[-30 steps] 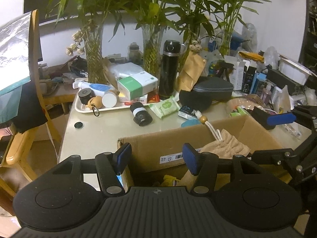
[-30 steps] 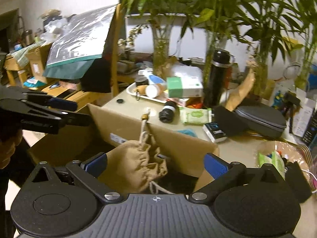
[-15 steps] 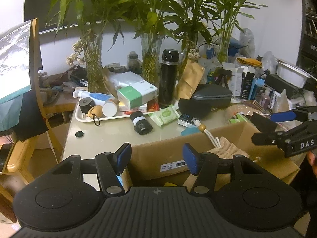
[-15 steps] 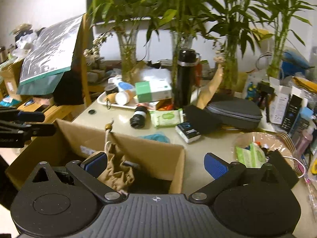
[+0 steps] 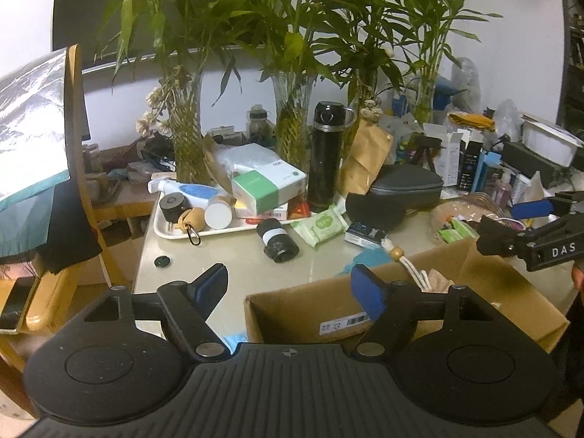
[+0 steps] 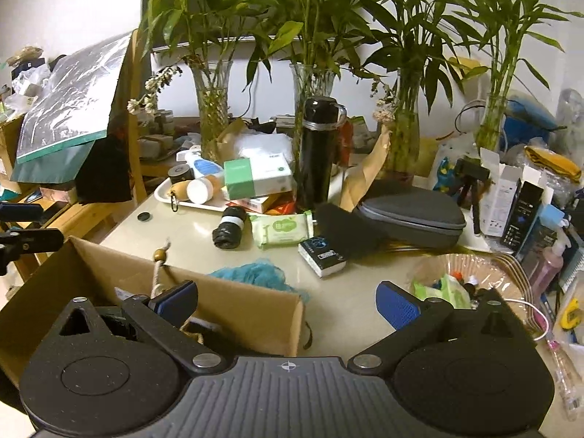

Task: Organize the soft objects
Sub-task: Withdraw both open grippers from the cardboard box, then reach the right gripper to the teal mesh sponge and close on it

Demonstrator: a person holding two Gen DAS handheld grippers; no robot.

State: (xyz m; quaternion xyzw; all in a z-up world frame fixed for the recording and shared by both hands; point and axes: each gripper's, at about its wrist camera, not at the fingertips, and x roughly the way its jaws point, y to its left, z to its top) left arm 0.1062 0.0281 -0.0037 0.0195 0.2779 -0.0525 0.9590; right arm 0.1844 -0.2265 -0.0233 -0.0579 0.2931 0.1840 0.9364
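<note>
A tan drawstring pouch (image 5: 436, 278) lies in the open cardboard box (image 5: 303, 306); its cord with a wooden bead (image 6: 159, 255) hangs over the box's far wall (image 6: 233, 299). A teal net cloth (image 6: 255, 275) lies on the table just behind the box. A green wet-wipes pack (image 6: 283, 228) lies further back. My left gripper (image 5: 292, 286) is open and empty above the box's left end. My right gripper (image 6: 288, 304) is open and empty above the box's right corner; it also shows at the right of the left wrist view (image 5: 525, 226).
A white tray (image 5: 164, 228) with bottles and a green-white carton stands at the table's back left. A black flask (image 6: 315, 153), glass vases of bamboo, a grey zip case (image 6: 412, 215), a black roll (image 6: 228, 228) and a basket of packets (image 6: 471, 273) crowd the table. A wooden chair (image 5: 73, 168) stands left.
Both grippers have pulled back and up from the box. The right gripper let go of the pouch, which now lies lower in the box, and swung right.
</note>
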